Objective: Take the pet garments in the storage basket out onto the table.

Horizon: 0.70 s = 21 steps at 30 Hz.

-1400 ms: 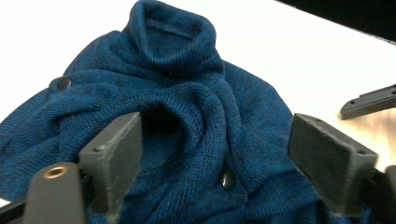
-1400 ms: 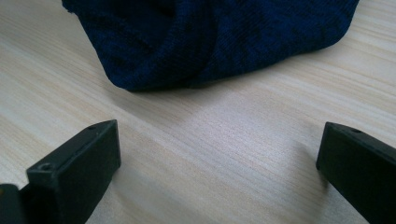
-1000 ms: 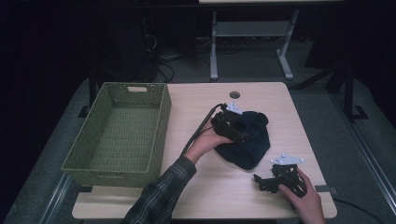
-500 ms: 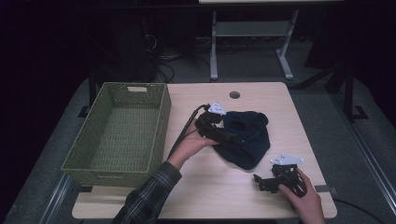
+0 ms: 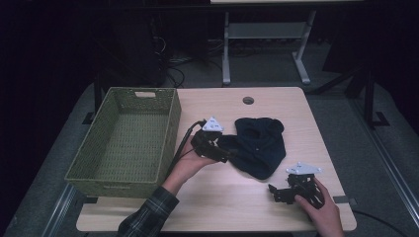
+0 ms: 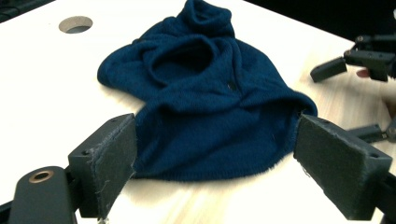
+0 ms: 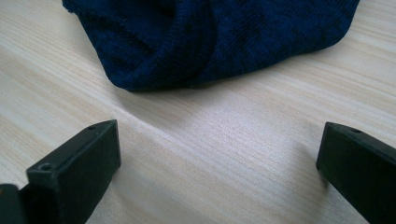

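A dark blue knitted garment lies crumpled on the wooden table, right of centre. My left gripper sits at its left edge, held by a hand in a plaid sleeve. In the left gripper view the garment spreads ahead, and my left gripper stands open with its jaws on either side of the near hem. Near the front right edge my right gripper is open, a short way from the cloth. The right gripper view has the garment beyond my open right gripper, with bare wood between the jaws.
An empty green woven basket stands on the left of the table, close beside the left hand. A round cable hole is in the table's far part. Beyond the far edge stand a desk frame and cables on dark floor.
My left gripper has drawn back to the left, from over the garment to its left edge, leaving the cloth lying uncovered. The right gripper has stayed put.
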Available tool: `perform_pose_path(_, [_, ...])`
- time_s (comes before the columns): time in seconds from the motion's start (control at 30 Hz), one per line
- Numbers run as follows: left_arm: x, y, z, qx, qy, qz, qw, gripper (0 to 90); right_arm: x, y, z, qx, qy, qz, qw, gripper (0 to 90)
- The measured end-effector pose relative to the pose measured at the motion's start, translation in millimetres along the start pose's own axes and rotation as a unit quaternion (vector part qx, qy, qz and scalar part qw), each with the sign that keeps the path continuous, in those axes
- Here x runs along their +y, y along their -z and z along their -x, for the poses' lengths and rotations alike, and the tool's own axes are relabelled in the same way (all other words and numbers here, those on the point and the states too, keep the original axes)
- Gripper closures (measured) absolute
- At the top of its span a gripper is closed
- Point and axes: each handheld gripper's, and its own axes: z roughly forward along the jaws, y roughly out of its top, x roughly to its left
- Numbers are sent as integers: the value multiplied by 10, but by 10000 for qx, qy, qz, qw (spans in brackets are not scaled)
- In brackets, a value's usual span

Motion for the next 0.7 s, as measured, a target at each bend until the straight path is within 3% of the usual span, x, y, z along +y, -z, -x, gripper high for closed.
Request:
perform_pose_path(0.37, [-256,128,96,136,16,-26,9999,130,-1,-1,2,2,11,3,10000,0])
perform_pose_path(0.7, [-563,68,131,280,124,-190,9994,129,0,0,1,1,7,3,10000,0])
